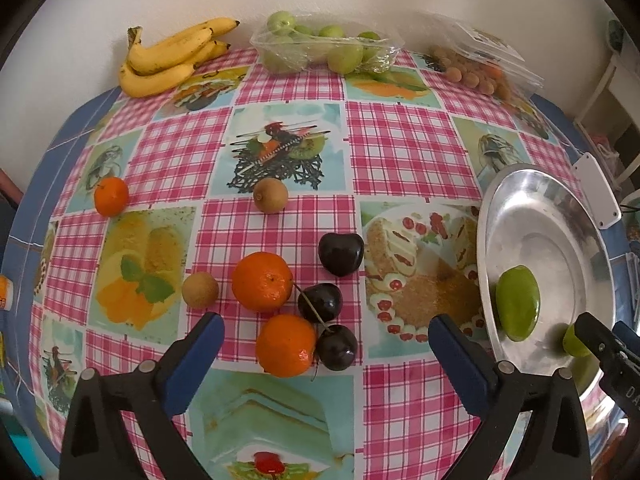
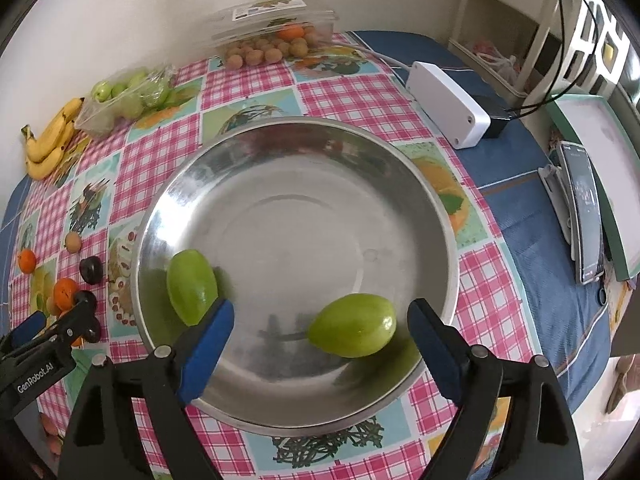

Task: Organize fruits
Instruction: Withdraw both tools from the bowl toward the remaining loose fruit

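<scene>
— Pink-checked tablecloth (image 1: 404, 148) with fruit and cake prints covers the table, against a pale wall. What does the left wrist view give you?

— Loose fruit at the centre: three mandarins (image 1: 262, 286), three dark cherries (image 1: 341, 254), a kiwi (image 1: 271, 195), a longan (image 1: 200, 289). Bananas (image 1: 168, 56) lie at the upper left, a wrapped tray of green fruits (image 1: 320, 50) at top centre. The left gripper (image 1: 322, 330) stands with its jaws spread wide, nothing between the pads; one mandarin and a cherry lie just ahead of it.

— And the steel bowl (image 2: 400, 184)?

— In the left view it is only a sliver at the right edge, with one green fruit visible and a second half hidden. The right wrist view looks straight into it: one green fruit (image 2: 192, 286) at the bowl's lower left, another green fruit (image 2: 354, 326) at lower centre.

— Is the right gripper (image 2: 320, 332) holding that one?

— No. Its jaws are wide apart; the fruit lies between the blue pads (image 2: 212, 340), touching neither.

— Anything only the right view shows?

— A white box (image 2: 448, 102) at the upper right, a phone (image 2: 584, 216) on a stand at the right edge, and a clamshell of longans (image 2: 272, 40) at the top.
</scene>
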